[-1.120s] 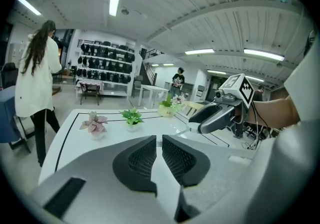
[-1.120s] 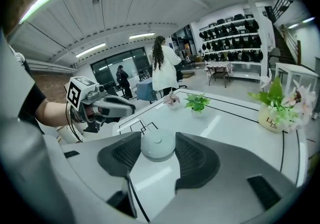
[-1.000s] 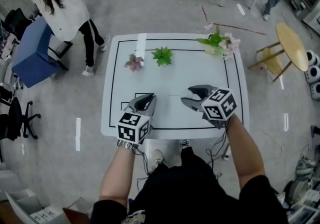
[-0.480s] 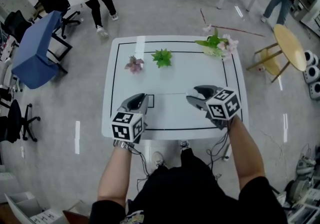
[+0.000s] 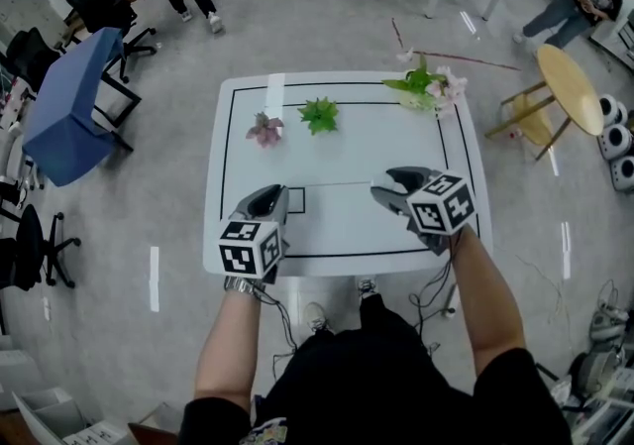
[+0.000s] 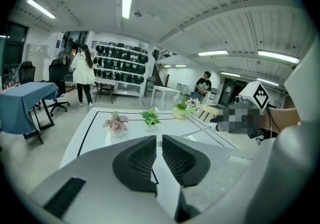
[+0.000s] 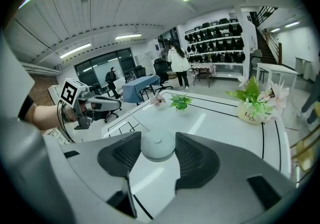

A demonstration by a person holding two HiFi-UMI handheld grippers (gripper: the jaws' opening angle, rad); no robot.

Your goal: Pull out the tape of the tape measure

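Pull-out stage, by judgement: above the white worktop [image 5: 347, 151], right gripper [image 5: 388, 185] fingers clamped on the round white tape measure [image 7: 157, 146]; left gripper [image 5: 267, 203] fingers closed to a narrow slit, well apart from it. Next, draw the grippers apart, level, keeping both grips firm. Tape in the slit not discernible.

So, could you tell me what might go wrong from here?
The thin pale tape is stretched between the grippers; the left gripper seems to pinch only its end, so a slip could snap it back. The round white tape measure case sits at the jaw tips of the right gripper and might pop out.
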